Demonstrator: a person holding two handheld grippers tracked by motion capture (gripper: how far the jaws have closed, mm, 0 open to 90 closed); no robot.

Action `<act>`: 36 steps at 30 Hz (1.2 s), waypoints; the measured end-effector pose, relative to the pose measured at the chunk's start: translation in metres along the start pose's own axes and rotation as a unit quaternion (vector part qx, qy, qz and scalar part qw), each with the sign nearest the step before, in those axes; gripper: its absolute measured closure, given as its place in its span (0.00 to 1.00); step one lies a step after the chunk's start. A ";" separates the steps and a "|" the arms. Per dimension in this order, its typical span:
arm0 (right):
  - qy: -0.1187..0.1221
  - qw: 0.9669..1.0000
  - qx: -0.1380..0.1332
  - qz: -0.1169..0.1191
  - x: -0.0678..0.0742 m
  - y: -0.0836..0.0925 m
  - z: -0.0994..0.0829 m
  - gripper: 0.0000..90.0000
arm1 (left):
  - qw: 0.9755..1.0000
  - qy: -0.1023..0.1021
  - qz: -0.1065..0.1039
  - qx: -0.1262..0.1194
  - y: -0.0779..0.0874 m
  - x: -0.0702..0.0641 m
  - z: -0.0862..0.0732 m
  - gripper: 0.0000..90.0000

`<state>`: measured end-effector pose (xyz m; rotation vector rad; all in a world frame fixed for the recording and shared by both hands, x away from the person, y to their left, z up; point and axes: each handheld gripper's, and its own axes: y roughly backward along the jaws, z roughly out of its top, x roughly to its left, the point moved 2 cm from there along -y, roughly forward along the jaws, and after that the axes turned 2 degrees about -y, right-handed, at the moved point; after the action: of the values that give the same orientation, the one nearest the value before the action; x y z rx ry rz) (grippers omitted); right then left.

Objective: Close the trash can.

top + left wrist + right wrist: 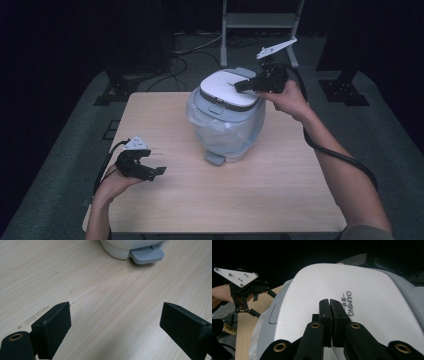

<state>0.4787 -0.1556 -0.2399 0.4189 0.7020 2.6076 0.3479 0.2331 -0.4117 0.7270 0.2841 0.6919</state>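
One lined bin (227, 117) on table (200, 200)

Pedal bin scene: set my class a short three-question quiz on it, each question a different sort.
1. True or false: the right gripper has its jaws shut above the white lid.
2. What lines the pedal bin: A) clear plastic bag, B) newspaper, C) cloth?
3. Which grey part at the bin's base faces the left gripper?

Key: 1 true; 2 A; 3 the foot pedal.

Right gripper (329, 306) jaws closed, arm outstretched; left gripper (115, 322) wide open, seemingly low.
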 end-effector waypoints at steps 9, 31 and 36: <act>0.038 0.999 0.006 0.003 0.020 -0.028 0.002 0.99 | 1.000 0.004 0.000 0.000 0.000 0.001 -0.002 0.10; 0.056 0.995 -0.023 -0.082 0.033 0.018 -0.035 0.60 | 1.000 0.004 -0.006 -0.014 0.002 -0.003 -0.001 0.10; 0.037 0.995 -0.030 -0.091 0.027 0.034 -0.051 0.58 | 1.000 0.004 -0.003 -0.017 0.001 -0.003 -0.002 0.10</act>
<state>0.4251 -0.1905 -0.2593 0.2286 0.6530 2.4745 0.3440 0.2325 -0.4127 0.6899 0.2815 0.6921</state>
